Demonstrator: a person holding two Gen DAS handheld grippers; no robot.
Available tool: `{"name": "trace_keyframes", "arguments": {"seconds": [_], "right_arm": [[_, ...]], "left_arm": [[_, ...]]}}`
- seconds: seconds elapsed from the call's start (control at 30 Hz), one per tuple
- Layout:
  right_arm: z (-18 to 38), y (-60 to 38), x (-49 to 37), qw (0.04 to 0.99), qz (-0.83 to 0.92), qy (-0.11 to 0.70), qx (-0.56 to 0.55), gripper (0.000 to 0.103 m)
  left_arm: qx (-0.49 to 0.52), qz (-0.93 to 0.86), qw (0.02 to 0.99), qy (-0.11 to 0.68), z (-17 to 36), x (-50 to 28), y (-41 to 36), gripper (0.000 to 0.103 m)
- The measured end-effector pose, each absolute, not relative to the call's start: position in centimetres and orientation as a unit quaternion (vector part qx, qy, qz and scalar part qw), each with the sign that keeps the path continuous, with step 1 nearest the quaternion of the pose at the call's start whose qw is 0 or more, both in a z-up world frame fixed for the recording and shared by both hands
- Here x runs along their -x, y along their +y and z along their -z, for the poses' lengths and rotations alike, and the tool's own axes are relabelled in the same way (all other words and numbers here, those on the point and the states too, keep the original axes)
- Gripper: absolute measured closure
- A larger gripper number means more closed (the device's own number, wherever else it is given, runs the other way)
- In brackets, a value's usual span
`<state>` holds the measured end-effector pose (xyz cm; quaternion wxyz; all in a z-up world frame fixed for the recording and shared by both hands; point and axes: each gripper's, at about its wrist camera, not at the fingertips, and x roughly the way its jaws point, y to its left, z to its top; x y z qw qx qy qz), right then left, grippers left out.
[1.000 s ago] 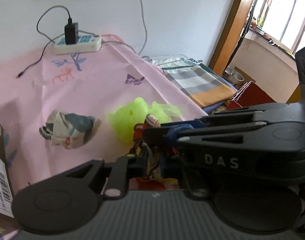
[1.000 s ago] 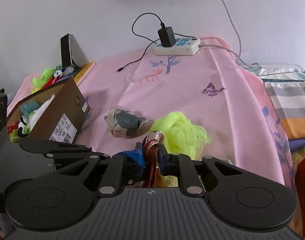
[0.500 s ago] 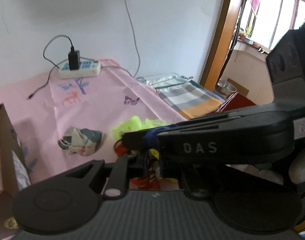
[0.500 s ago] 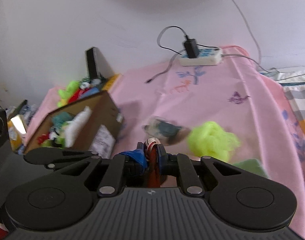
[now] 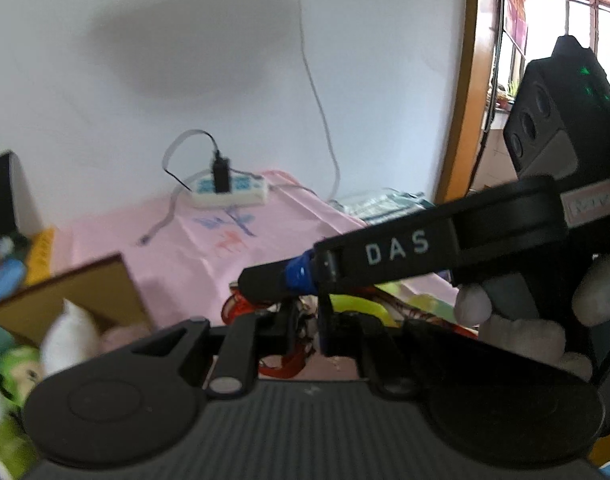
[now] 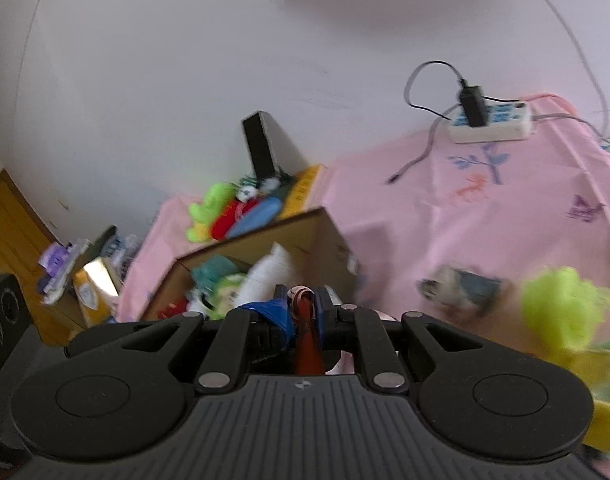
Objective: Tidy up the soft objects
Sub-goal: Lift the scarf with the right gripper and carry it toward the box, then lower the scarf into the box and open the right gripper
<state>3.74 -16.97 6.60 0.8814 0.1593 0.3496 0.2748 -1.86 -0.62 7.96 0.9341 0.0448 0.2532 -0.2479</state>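
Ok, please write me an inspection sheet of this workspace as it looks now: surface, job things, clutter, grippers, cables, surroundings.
Surface: pink printed cloth, creased.
Job's things: cardboard box holding soft toys; red striped soft item in both grippers; grey patterned bundle and neon-green fluffy item loose on the cloth.
Clutter: plush toys behind the box; packets at far left, blurred.
Grippers: right gripper shut on the red item; left gripper shut on it too.
Cables: power strip with black adapter, loose cable end on the cloth.
Surroundings: white wall, window.
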Motion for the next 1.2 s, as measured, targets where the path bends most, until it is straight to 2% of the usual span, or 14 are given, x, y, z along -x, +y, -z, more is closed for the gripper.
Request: {"name": "trace_keyframes", "arguments": {"seconds": [0.43, 0.63, 1.07, 1.2], "right_arm": [[-8.1, -8.3, -8.9, 0.868, -0.304, 0.306, -0.248, 0.103], [-5.7, -5.2, -10.7, 0.867, -0.269, 0.317, -0.274, 0.103], [-0.1, -3.4, -11.7, 0.898, -0.169, 0.36, -0.189, 0.103], [0.1, -3.6, -11.6, 0.901, -0.158, 0.366, -0.174, 0.101]], "left_arm": [[-0.086, 0.232, 0.946, 0.208, -11.6, -2.3, 10.0, 0.098], [-0.111, 0.232, 0.937, 0.236, -9.7, -5.3, 12.9, 0.098], [-0.07, 0.233, 0.906, 0.347, -3.7, -9.4, 13.3, 0.097], [-0.066, 0.22, 0.904, 0.359, -3.4, -9.7, 13.2, 0.092]]}}
